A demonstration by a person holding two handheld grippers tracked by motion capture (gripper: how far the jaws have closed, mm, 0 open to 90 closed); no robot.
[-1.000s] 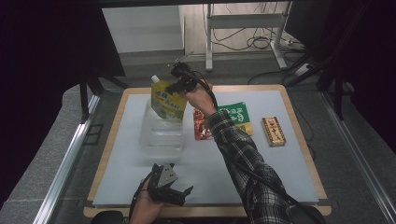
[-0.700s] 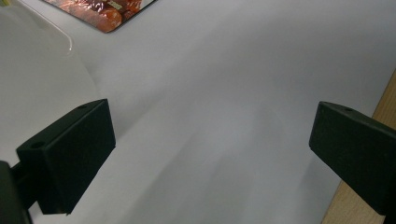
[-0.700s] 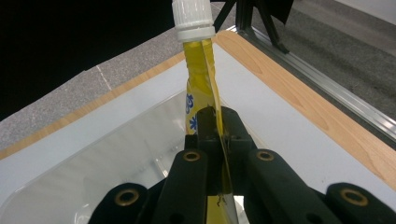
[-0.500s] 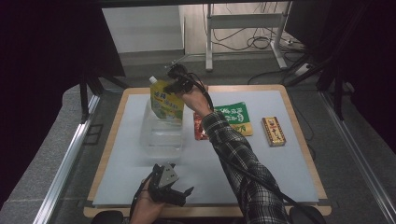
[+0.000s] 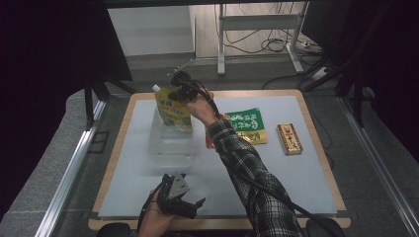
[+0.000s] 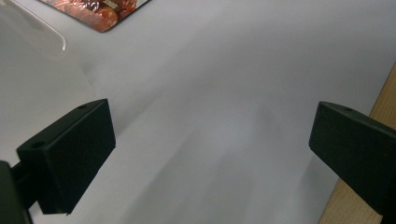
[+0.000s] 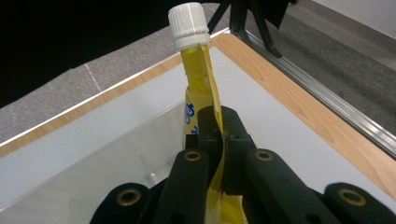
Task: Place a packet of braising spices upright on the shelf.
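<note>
While its jaws clamp the top edge, the right gripper (image 5: 179,89) holds a yellow pouch (image 5: 173,111) over a clear plastic box (image 5: 170,143).
White cap (image 7: 188,24) up, the pouch hangs from the pads with its lower part inside the box's far end; a red packet (image 5: 209,139), green packet (image 5: 249,126) and small brown box (image 5: 289,138) lie beside that arm. Nearer the person, the left gripper (image 5: 185,207) rests on the white mat (image 5: 306,168), jaws wide apart with nothing between them.
</note>
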